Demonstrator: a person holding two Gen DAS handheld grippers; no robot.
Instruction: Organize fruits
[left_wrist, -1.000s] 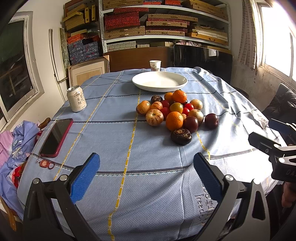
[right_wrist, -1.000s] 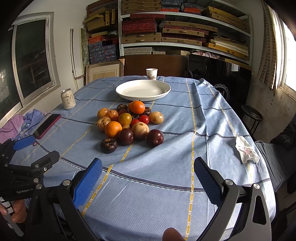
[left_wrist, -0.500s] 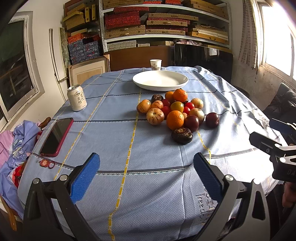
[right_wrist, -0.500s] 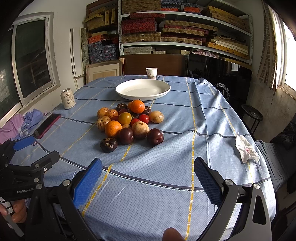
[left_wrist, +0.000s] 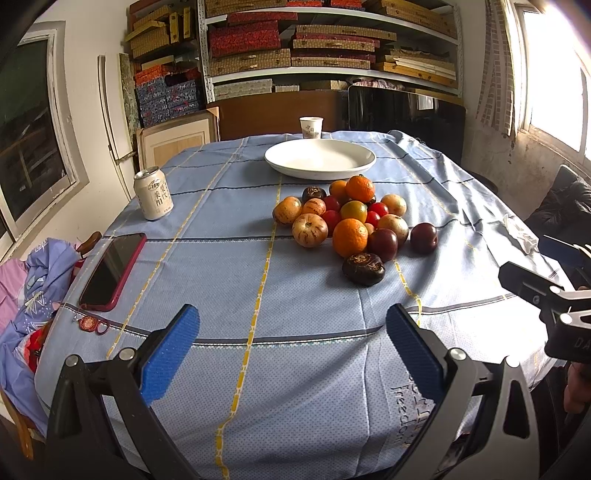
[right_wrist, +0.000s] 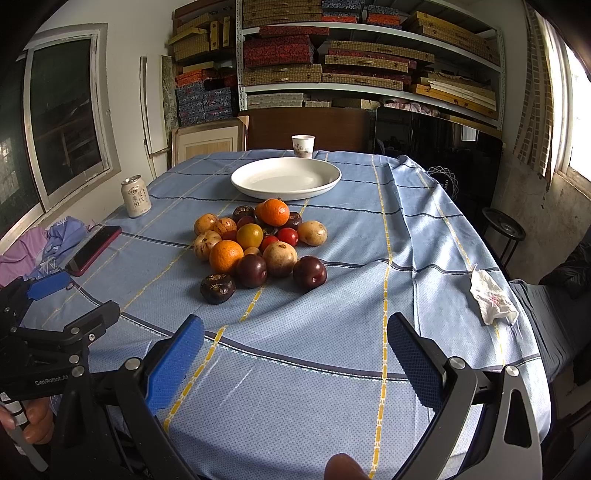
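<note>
Here, both the left hand-held gripper (left_wrist: 291, 347) and right hand-held gripper (right_wrist: 295, 354) hang open and empty, the fruit pile (right_wrist: 258, 247) on the table (right_wrist: 332, 350) ahead, near the plate (right_wrist: 285, 178), slightly nearer the right.

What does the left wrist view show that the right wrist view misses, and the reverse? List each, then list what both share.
Only the left wrist view: a red keyring charm lying at the tablecloth's near left edge by the phone, and printed lettering on the cloth's front drape.

Only the right wrist view: a crumpled white tissue on the cloth's right side, and a round black stool beyond the table's edge.

Both: the fruit pile, the empty white plate behind it, the paper cup, the drink can, the red-cased phone and the blue tablecloth.
</note>
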